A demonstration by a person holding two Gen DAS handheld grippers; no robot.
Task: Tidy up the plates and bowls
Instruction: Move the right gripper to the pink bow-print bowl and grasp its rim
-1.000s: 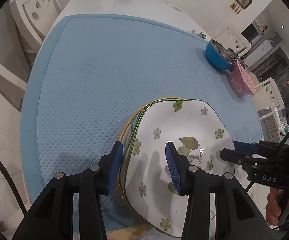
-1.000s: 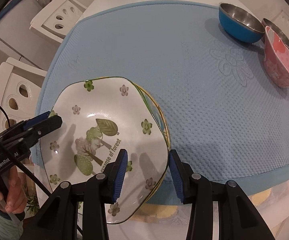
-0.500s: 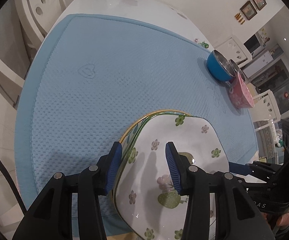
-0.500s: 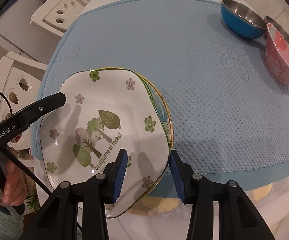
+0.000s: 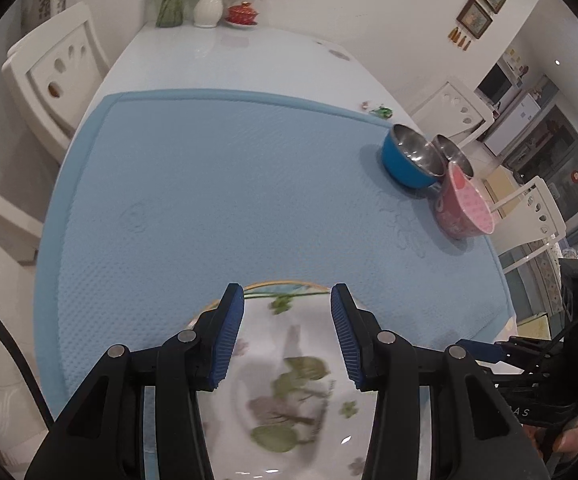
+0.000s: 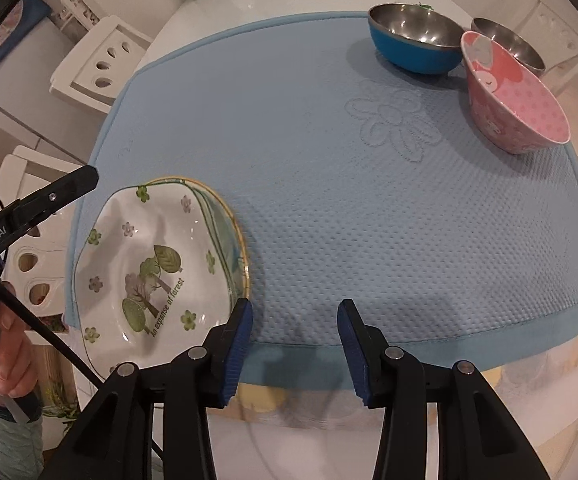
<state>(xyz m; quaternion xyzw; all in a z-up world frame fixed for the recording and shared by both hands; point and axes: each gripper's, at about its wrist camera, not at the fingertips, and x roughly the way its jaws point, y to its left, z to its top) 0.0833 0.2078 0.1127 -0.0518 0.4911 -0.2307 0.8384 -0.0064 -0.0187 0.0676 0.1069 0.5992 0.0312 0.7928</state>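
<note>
Right wrist view: plate stack (image 6: 157,272) sits lower left of frame on the blue mat (image 6: 369,200), near worktop edge. Right gripper (image 6: 295,344) jaws wide open, empty, just beside the stack's rim. Left gripper (image 5: 287,336) jaws also wide open, holding nothing, plate stack (image 5: 289,392) blurred below them. Bowls upper right: blue bowl (image 6: 413,40), pink bowl (image 6: 517,96), steel one behind. I'd judge plates as glazed ceramic: heavy, slick, chip-prone. Grip at rim, w/ both grippers on opp. sides.
</note>
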